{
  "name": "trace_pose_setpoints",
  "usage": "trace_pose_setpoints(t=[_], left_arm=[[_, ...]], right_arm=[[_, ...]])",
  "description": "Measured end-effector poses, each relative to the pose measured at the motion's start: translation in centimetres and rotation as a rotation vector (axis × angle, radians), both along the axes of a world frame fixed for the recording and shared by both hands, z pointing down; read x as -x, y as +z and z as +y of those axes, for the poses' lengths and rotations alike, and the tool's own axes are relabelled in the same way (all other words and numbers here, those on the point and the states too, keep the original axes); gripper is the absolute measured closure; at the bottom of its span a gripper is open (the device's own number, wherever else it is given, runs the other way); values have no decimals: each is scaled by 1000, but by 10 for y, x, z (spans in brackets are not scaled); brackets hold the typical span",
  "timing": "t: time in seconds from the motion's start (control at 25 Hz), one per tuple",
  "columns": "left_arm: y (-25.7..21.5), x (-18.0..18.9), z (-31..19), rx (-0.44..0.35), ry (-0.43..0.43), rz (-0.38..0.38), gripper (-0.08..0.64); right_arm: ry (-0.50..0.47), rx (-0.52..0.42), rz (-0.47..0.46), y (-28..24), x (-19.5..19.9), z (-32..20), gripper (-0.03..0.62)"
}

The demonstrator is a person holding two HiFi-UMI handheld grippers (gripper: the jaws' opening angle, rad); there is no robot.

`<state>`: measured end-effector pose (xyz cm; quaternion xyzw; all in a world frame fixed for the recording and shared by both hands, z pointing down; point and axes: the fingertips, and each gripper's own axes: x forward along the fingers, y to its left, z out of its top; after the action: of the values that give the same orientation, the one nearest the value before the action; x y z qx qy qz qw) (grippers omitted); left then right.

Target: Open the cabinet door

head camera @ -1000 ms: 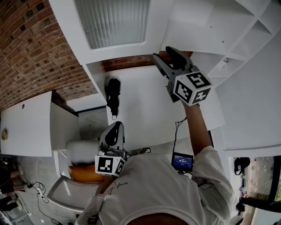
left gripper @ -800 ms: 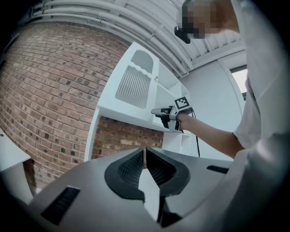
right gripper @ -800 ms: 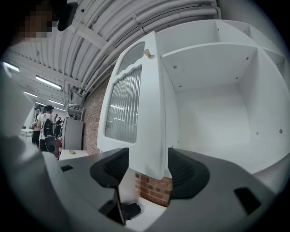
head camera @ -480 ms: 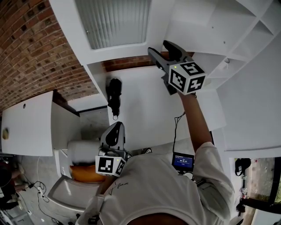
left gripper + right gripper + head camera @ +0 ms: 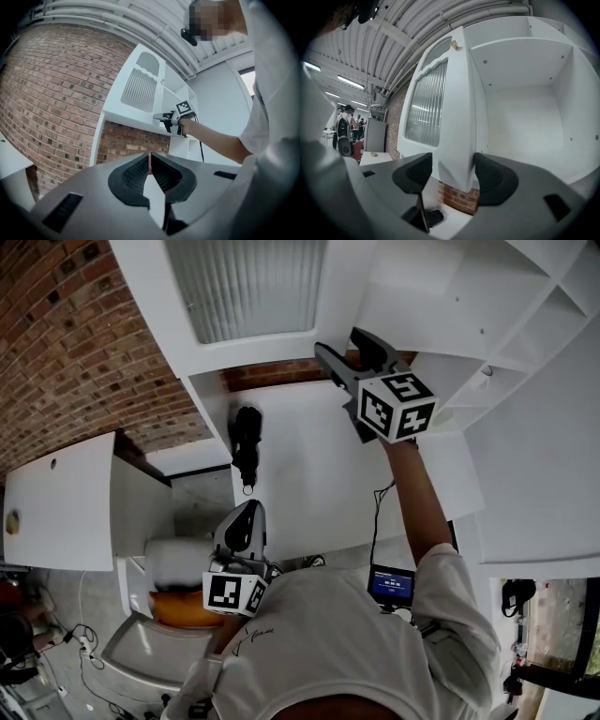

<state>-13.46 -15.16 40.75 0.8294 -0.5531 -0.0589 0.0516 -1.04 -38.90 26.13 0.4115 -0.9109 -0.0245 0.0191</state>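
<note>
**A:** White cabinet door (image 5: 454, 117), is it off the carcass?

**B:** Yes, it stands swung out. Its ribbed glass panel (image 5: 426, 110) faces the room, and its narrow free edge faces the right hand-held gripper (image 5: 452, 171).

**A:** And the jaws there?

**B:** They are wide apart and have just been opening. The door's lower corner sits between them. One pad stands clear of the panel side with a gap. The other is just beside the narrow edge, and I cannot tell if it touches. Nothing is clamped.

**A:** What room is there around that edge?

**B:** On the inner side the shelf compartment (image 5: 520, 103) is open and bare. On the outer side there is free air towards the brick wall (image 5: 75, 352). Below the door's bottom edge lies the table (image 5: 319, 484), with a dark object (image 5: 246, 446) on it, well apart from the corner.

**A:** The other one?

**B:** The left hand-held gripper (image 5: 246, 512) is low, near the person's body and well away from the door. Its jaws are together with nothing between them, pointing towards the brick under the cabinet.
</note>
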Motion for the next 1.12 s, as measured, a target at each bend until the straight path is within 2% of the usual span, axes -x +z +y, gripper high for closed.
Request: trace_pose_setpoints(t=[0.2, 0.6, 1.12], left_arm=[[0, -1, 1, 4, 6, 6, 532], [3, -1, 3, 9, 12, 12, 532], [5, -8, 6, 20, 39, 58, 532]], right_arm=[[22, -2, 27, 1, -1, 3, 324], [8, -3, 7, 0, 0, 16, 325], [-10, 5, 26, 2, -5, 33, 327]])
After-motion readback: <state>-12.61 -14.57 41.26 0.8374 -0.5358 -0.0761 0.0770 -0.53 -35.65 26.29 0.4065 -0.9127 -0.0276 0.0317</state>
